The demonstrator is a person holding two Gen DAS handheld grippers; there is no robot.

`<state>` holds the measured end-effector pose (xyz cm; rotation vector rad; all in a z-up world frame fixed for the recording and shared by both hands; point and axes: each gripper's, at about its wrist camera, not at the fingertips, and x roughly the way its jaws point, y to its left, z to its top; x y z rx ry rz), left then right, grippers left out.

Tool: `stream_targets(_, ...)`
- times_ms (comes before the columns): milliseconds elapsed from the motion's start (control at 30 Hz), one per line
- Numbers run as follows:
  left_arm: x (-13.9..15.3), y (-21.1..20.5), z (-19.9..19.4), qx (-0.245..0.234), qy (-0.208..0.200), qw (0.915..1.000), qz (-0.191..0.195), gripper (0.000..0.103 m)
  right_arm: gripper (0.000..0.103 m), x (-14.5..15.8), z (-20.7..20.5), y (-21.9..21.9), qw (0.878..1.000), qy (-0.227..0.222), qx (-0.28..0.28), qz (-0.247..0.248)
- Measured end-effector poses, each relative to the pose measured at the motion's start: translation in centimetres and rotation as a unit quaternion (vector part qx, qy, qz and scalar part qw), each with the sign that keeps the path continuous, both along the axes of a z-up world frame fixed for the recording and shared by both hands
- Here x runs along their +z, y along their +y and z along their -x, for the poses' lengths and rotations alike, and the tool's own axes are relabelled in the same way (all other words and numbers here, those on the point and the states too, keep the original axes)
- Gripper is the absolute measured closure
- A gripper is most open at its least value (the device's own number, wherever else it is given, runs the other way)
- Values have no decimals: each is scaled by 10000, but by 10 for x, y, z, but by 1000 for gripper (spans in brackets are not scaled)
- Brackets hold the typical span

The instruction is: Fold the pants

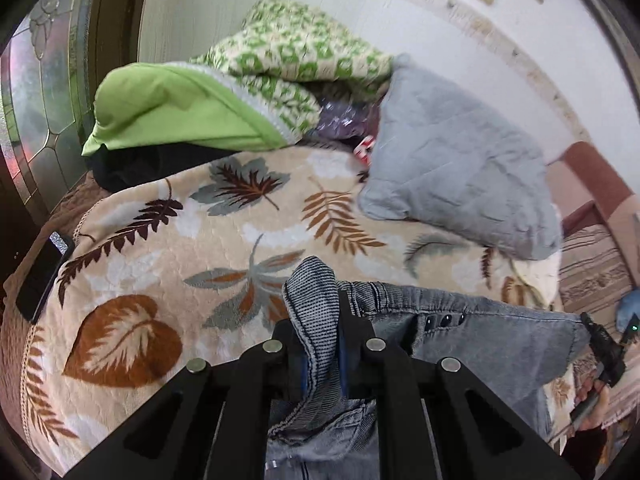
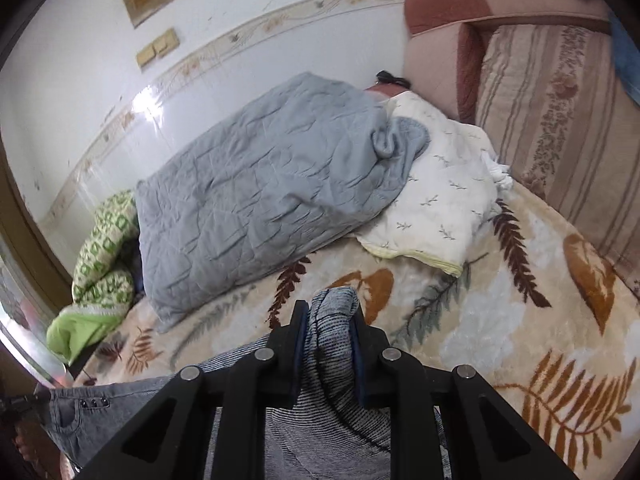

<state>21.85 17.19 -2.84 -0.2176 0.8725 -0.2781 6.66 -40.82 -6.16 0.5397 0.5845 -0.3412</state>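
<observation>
Between your left tongs [image 1: 320, 332] the pants [image 1: 480, 332] are pinched by a ribbed grey fold; your right tongs [image 2: 330, 328] clamp another fold of the same denim, which hangs stretched between them above the bed. Just beyond the tongs spreads the leaf-patterned blanket [image 1: 168, 248]. A dark phone [image 1: 42, 276] lies left of the left tongs. Farther off sit a grey quilt [image 2: 256, 196], a white pillow [image 2: 444, 204] and green bedding [image 1: 180, 108], then the tiled wall [image 2: 72, 72]. No readable writing shows.
</observation>
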Motion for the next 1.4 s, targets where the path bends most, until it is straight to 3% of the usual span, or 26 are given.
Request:
stream_targets(300, -14, 21, 108, -342, -178, 9991, 156, 92, 83, -14, 82, -5, 9972, 580, 439, 147)
stream_targets(567, -78, 38, 174, -393, 365, 9986, 18, 92, 83, -40, 164, 17, 9881, 1212, 892, 326)
stream_targets(700, -110, 44, 187, -334, 621, 9974, -149, 90, 82, -70, 188, 22, 9798, 1688, 1071, -4)
stream_targets(767, -117, 48, 192, -338, 683, 9968, -224, 84, 77, -82, 199, 19, 9743, 1924, 1150, -216)
stream_targets(867, -112, 54, 199, -378, 652, 9964, -376, 77, 59, -81, 213, 9, 9736, 1971, 1095, -347)
stream_targets(900, -108, 57, 202, -388, 619, 9964, -438, 77, 46, -75, 216, 6, 9753, 1935, 1024, -279)
stream_targets(933, -102, 60, 205, -379, 552, 9962, -554, 77, 40, -68, 218, 2, 9782, 1841, 941, -183)
stream_targets(1033, -86, 64, 210, -357, 409, 9957, -749, 77, 40, -47, 215, -10, 9852, 1477, 848, -177)
stream_targets(1133, -71, 61, 208, -297, 199, 9971, -677, 76, 35, -38, 193, -26, 9882, 1309, 740, -307)
stream_targets(1233, -65, 42, 196, -382, 76, 9980, -496, 68, 35, -51, 151, -36, 9824, 1621, 780, -502)
stream_targets(1400, -75, -3, 176, -720, 57, 9961, -501, 68, 35, -91, 95, -42, 9648, 2342, 871, -818)
